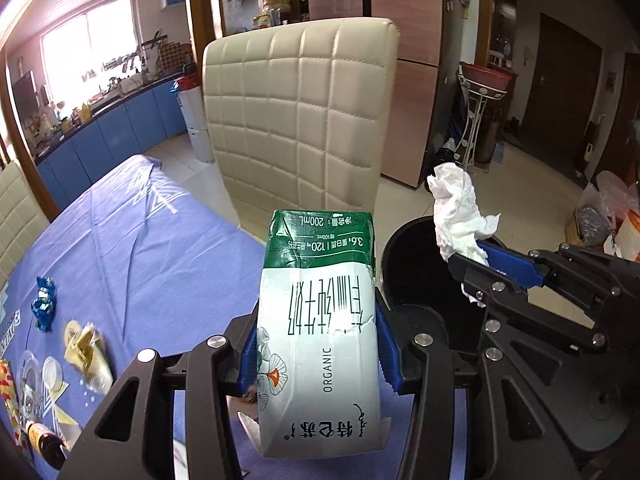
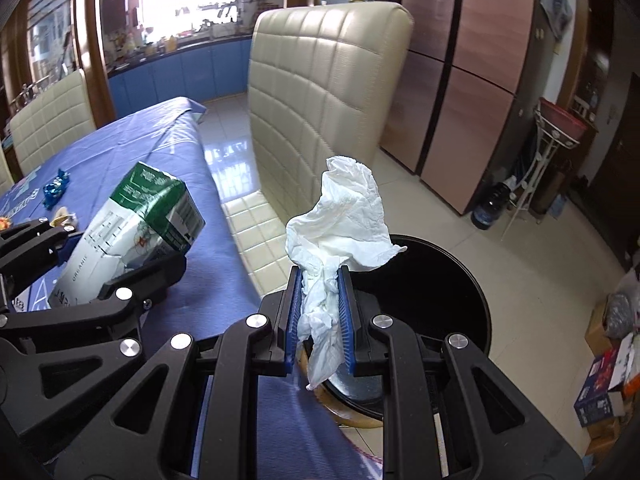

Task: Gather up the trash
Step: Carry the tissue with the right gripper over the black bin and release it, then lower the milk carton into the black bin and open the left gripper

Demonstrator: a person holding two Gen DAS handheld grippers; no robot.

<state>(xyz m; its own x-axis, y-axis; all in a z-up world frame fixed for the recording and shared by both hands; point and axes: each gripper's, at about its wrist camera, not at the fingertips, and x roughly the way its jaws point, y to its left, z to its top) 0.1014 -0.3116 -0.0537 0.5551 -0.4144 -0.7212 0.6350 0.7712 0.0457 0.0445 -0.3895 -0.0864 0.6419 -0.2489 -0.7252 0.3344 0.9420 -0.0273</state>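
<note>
I am holding two pieces of trash at once. My left gripper (image 1: 318, 344) is clamping a green-and-white milk carton (image 1: 320, 320) across its flanks, the blue pads pressed against both sides and the panel between them visibly creased. My right gripper (image 2: 320, 312) is pinching a crumpled white tissue (image 2: 340, 232), jaws nearly closed on the lower wad while the bulk is standing free above the fingertips.

The black bin (image 2: 460, 280) is sitting just beside the edge of the table with the blue cloth (image 1: 140, 248). In the right wrist view the tissue is hanging over the bin's near rim; in the left wrist view the carton is still appearing over the tablecloth, with the bin to its right.

Risks, as I am judging them:
- Tissue is light and snagging on the ribbed pads — on opening it may be clinging to one finger rather than falling, or drifting outside the rim.
- Carton is dented; if any liquid is remaining, further squeezing could be forcing it out.
- The two grippers are working close together — converging on one opening invites a collision.

Blue candy wrappers (image 1: 44, 304) and other litter are remaining on the table.
</note>
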